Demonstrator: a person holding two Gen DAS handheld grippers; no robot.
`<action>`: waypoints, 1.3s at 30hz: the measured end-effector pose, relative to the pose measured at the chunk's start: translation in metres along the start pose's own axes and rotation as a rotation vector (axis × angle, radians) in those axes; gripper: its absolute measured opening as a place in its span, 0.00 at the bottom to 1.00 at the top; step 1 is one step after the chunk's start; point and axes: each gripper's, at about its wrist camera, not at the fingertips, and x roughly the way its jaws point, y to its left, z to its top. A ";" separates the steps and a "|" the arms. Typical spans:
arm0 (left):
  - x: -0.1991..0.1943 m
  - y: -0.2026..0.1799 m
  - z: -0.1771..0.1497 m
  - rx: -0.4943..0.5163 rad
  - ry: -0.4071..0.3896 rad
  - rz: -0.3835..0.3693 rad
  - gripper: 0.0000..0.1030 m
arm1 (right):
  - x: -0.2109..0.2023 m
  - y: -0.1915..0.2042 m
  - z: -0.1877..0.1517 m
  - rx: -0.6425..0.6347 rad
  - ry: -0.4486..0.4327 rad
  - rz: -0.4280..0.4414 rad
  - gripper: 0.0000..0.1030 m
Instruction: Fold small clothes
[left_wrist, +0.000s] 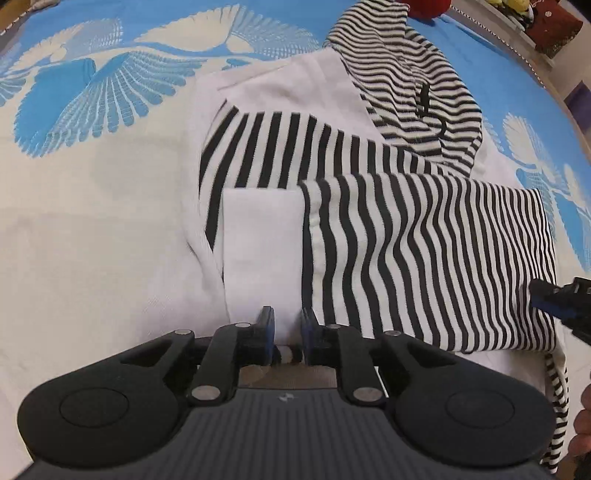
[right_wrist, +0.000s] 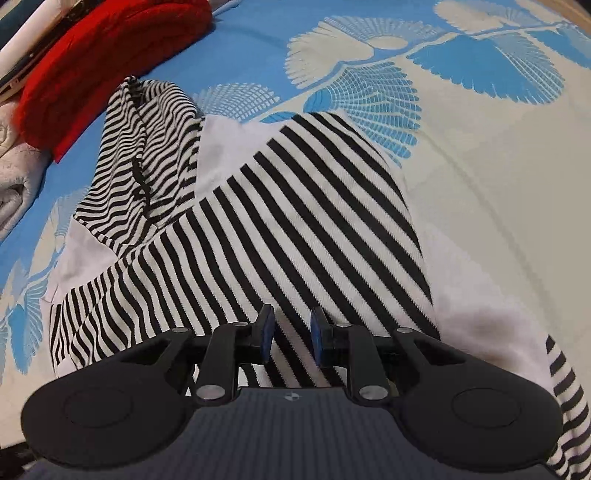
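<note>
Your left gripper (left_wrist: 288, 325) sits parted at the striped shirt's (left_wrist: 406, 240) near hem; your right gripper (right_wrist: 289, 338), also parted, hovers over its stripes.

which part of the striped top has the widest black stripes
The broad-striped panel, the band running across the middle of the striped top. Its black bars are clearly thicker than the fine stripes on the folded sleeve beside it and on the crumpled hood section behind.

Ribbed knit striped garment (left_wrist: 406, 236) on a woven matt bedspread (left_wrist: 92, 184); fuzzy red cloth (right_wrist: 110, 48).
</note>
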 end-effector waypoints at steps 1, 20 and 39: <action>-0.006 0.000 0.002 -0.005 -0.036 0.003 0.17 | -0.003 0.002 0.001 -0.020 -0.016 0.004 0.21; -0.003 0.012 0.013 -0.096 -0.043 0.014 0.41 | 0.000 -0.025 0.012 0.017 0.046 -0.041 0.29; -0.070 -0.035 0.024 -0.001 -0.506 0.072 0.77 | -0.088 0.037 0.033 -0.277 -0.256 0.004 0.37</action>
